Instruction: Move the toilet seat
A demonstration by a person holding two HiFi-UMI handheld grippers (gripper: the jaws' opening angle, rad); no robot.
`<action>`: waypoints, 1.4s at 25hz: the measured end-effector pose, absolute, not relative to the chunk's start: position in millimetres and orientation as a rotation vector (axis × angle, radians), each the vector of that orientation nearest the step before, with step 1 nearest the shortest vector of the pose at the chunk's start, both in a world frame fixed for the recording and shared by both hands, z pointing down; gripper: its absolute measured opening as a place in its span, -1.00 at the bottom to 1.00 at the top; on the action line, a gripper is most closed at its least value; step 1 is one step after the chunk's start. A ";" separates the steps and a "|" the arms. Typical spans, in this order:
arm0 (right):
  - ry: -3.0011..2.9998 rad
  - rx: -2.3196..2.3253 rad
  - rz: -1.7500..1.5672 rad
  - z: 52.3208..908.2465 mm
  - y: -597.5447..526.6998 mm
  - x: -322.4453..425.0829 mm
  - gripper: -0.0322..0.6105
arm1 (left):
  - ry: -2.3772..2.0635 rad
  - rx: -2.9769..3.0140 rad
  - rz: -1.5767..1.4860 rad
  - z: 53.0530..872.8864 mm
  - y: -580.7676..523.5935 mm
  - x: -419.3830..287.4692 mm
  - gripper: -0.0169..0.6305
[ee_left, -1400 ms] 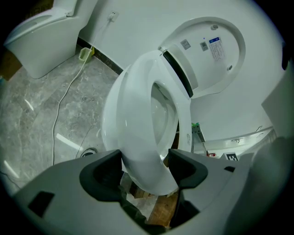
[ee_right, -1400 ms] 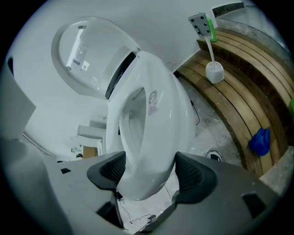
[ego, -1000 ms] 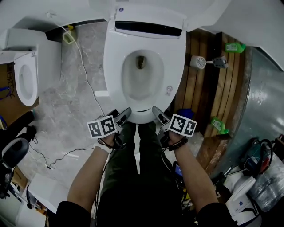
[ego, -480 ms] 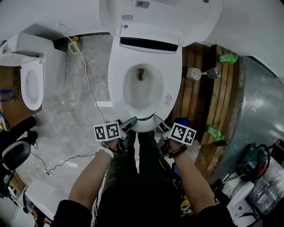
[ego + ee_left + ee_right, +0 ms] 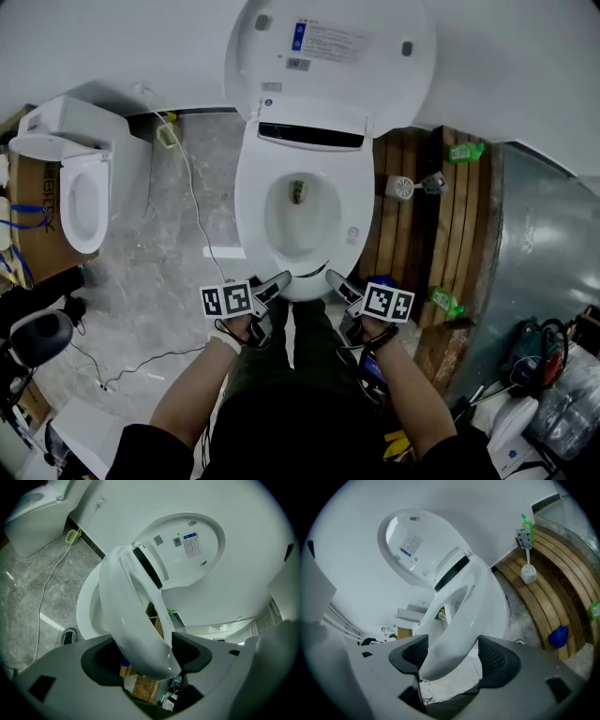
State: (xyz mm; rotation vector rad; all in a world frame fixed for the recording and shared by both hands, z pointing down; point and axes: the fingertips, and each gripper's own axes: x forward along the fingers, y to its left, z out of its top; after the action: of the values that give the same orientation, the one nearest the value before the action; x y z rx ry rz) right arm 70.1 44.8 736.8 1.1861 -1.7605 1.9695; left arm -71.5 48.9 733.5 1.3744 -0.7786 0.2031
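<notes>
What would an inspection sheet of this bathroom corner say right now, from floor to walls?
Surface: grey marble floor; wooden slat platform right of the toilet.
Job's things: toilet seat tilted up off the bowl at its front; lid raised.
Clutter: toilet brush and green spray bottle on the slats; second toilet and cardboard box at left.
Grippers: left tool and right tool each closed on the seat's front rim.
Cables: white cable across the floor; thin dark cable nearer the person.
Surroundings: white wall behind; grey metal sheet at right.
</notes>
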 end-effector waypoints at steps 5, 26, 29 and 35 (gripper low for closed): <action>-1.795 1.304 1.940 701.9 34.2 85.5 0.13 | -0.798 1.347 0.144 710.3 37.6 -71.6 0.00; -2.239 1.244 1.064 533.1 -15.7 54.5 0.12 | -0.806 1.481 0.089 597.2 -23.5 -64.2 0.05; -2.253 1.240 0.977 521.9 -19.6 49.6 0.12 | -0.798 1.495 0.070 581.6 -34.5 -63.0 0.09; -2.257 1.251 0.865 510.8 -34.5 50.7 0.12 | -0.787 1.509 0.038 558.2 -53.1 -62.3 0.14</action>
State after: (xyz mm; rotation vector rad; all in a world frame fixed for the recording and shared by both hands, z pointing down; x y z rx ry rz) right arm 50.7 -34.5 510.8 1.2506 -2.2570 0.8645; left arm -62.3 -53.1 558.2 1.5087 -0.7869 0.0379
